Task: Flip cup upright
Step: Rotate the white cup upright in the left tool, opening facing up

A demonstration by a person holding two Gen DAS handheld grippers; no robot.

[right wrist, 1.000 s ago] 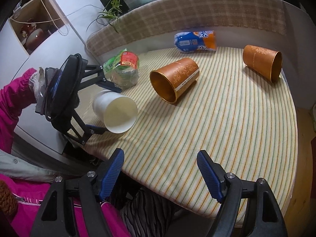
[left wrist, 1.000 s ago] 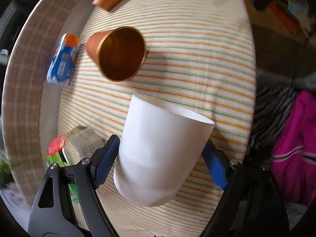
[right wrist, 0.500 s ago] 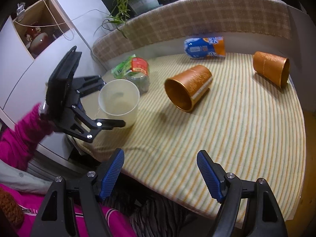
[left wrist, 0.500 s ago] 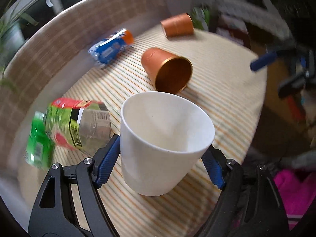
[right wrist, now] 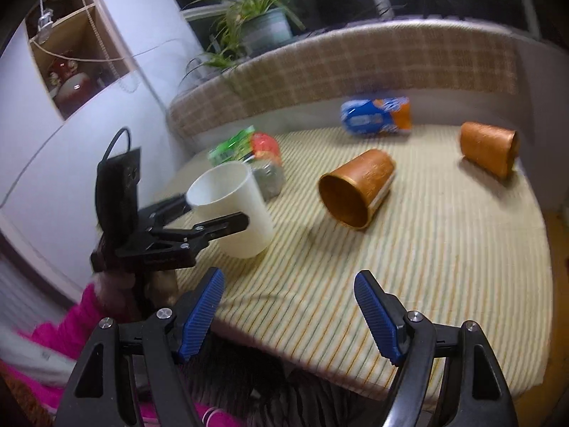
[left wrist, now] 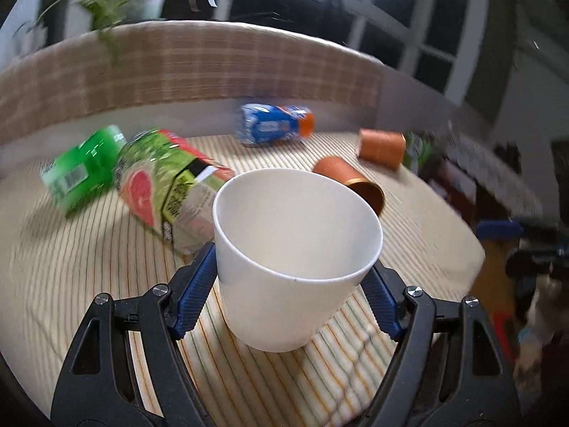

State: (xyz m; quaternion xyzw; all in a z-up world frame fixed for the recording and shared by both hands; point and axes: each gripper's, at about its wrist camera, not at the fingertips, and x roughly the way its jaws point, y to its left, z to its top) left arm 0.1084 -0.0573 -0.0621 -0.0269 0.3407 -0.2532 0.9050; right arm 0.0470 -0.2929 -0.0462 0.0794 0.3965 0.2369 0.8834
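My left gripper (left wrist: 291, 302) is shut on a white cup (left wrist: 295, 263) and holds it upright, mouth up, its base at the striped tablecloth (left wrist: 89, 277). In the right wrist view the same cup (right wrist: 231, 210) stands near the table's left front edge with the left gripper (right wrist: 199, 227) around it. My right gripper (right wrist: 288, 313) is open and empty above the table's front edge. An orange cup (right wrist: 355, 188) lies on its side at the table's middle, and a second orange cup (right wrist: 487, 147) lies on its side at the far right.
A green and red carton (left wrist: 167, 185), a green packet (left wrist: 81, 170) and a blue and orange packet (left wrist: 275, 124) lie on the table. A checked seat back (right wrist: 338, 67) curves behind it, with a potted plant (right wrist: 256, 25) above.
The left gripper has turned the white cup from lying on its side to upright and lowered it to the cloth. The right gripper has moved slightly closer.
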